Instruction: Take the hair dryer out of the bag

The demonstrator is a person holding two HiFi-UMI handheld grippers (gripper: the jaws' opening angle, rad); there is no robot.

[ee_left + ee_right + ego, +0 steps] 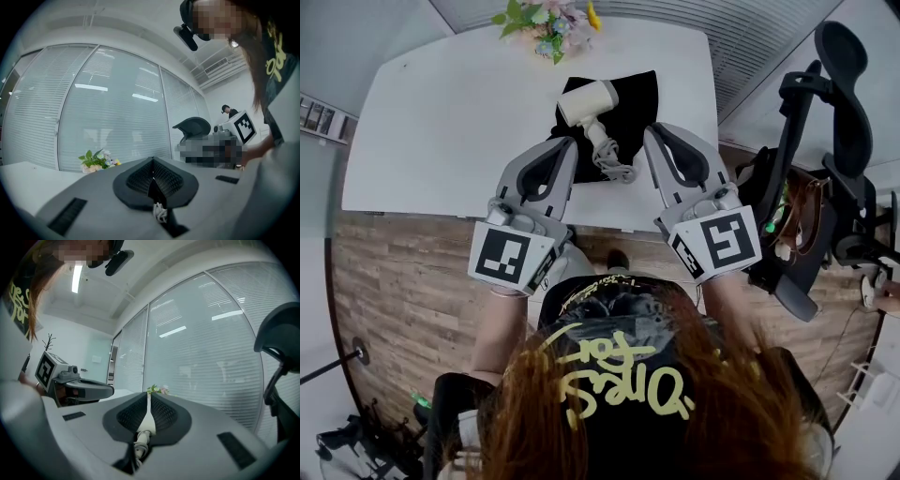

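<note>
Your left gripper [152, 164] is clamped shut on a fold of the black bag [630, 101], apparently to pin it down by the desk's [441, 131] near edge. Your right gripper [148, 397] is closed on the white cord [142, 436] where it meets the handle, a hold that looks meant for pulling. The dryer [586, 99] lies on top of the bag, midway along the near edge and seemingly already outside it.

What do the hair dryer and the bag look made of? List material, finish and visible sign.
Hair dryer: likely hard plastic, cream, smooth with slight sheen on its rounded shell.
Bag: probably cloth, matte black; it lies flat and limp, with no shine.
</note>
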